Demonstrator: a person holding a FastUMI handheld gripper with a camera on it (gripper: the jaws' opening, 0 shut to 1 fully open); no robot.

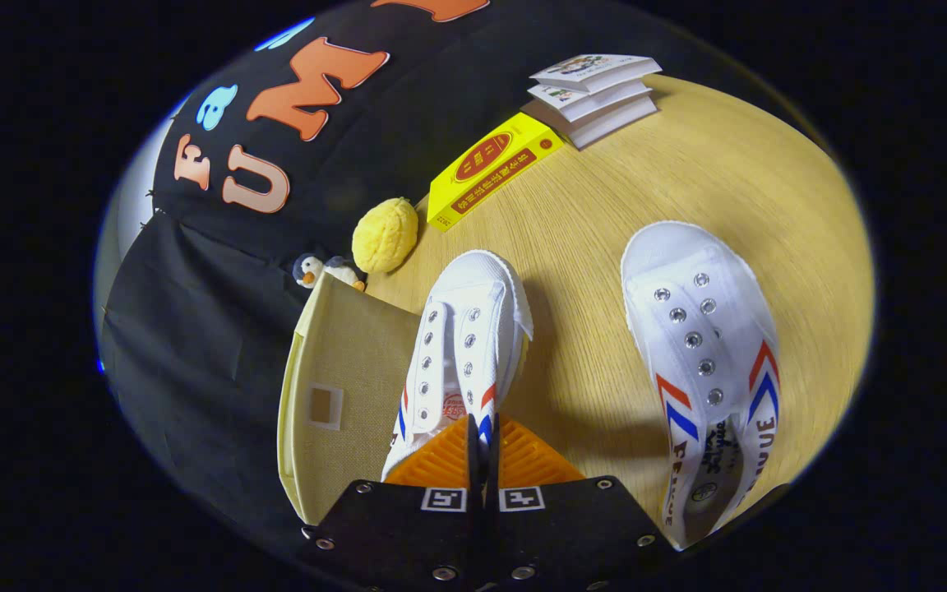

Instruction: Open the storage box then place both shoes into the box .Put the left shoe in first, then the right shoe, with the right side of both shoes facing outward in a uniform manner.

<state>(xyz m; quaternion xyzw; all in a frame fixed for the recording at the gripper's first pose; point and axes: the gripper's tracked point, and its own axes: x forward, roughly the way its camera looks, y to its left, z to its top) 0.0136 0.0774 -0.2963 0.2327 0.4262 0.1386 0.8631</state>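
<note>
My gripper point(482, 436) is shut on the heel end of a white canvas shoe point(469, 337) with red and blue stripes; both fingers press its upper edge together. That shoe hangs toe-forward, just above the wooden table and beside the cream fabric storage box point(342, 403), whose top panel with a small label window lies just left of the fingers. The second white shoe point(708, 370) rests on the table to the right of the fingers, toe pointing away.
Beyond the box sit a yellow plush ball point(385, 236) and a small penguin toy point(317, 269). Farther on lie a yellow flat carton point(491, 168) and a stack of booklets point(597, 94). The wooden table point(605, 214) shows bare between the shoes.
</note>
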